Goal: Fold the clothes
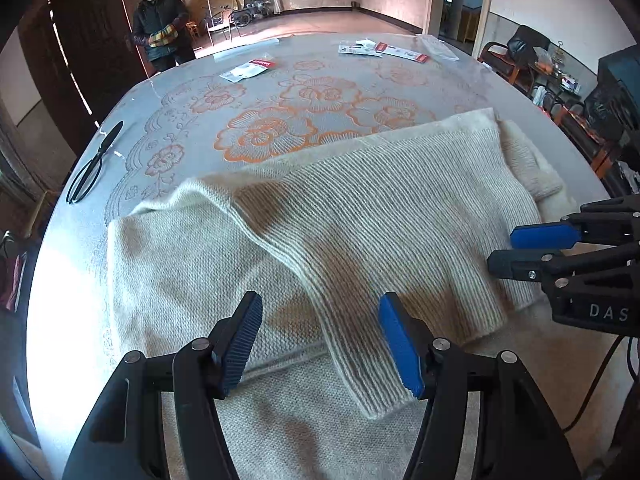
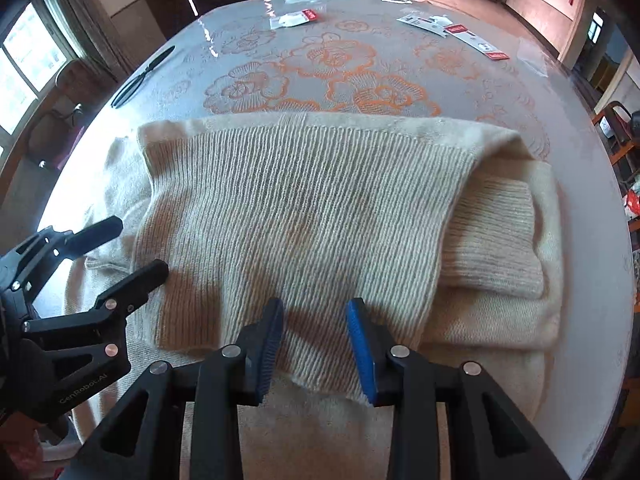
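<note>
Both the left tool [image 1: 320, 344] and right tool [image 2: 316, 348] hang spread apart, empty, over the folded cream ribbed knit sweater [image 2: 304, 216] on the flower-patterned counter [image 2: 400, 52].

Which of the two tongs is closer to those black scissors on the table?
Left. The left tongs hover over the sweater's scissors-side half; the right tongs sit farther over, away from the scissors.

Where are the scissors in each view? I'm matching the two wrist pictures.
Left wrist: scissors at the left edge of the table, left of the sweater.
Right wrist: scissors at upper left, beyond the sweater's far left corner.
Shared landmark: the red-and-white packet near the table's far edge.
</note>
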### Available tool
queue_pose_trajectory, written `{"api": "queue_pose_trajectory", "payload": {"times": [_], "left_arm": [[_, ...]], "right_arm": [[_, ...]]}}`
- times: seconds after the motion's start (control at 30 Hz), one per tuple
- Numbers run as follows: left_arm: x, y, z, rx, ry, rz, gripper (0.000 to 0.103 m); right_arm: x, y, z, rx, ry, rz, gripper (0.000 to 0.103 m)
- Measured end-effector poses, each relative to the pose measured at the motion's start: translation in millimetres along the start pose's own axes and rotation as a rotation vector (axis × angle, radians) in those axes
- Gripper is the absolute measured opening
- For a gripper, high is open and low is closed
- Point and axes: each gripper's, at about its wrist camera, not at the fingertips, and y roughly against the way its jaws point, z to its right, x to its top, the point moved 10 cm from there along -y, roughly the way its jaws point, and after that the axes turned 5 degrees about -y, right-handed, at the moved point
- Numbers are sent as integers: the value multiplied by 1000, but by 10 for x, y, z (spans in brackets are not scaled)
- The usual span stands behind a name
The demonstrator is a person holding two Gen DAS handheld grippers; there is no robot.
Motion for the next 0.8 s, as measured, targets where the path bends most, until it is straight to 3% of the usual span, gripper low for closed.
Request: {"api": "queue_pose_trajectory", "payload": {"times": [0.1,0.23,0.57,0.77,0.8], "left_arm": [[-118,106,18,-8,3,-8,63],[-274,255,42,-16,6,-14,63],[-651,845,83,47,-9,60,64],[-1033,1037,123,80,-8,48,64],[-1108,1047,132,89,-12,41,64]], "right_arm": [[-172,213,9,28,-25,16,41],[-521,491,0,-8,-1,34,43],[-1265,1096,-128,-57,-36,148,48],[-1932,1102,88,-44,-65,60,62],[-2036,1092,139,-42,-67,46,69]]}}
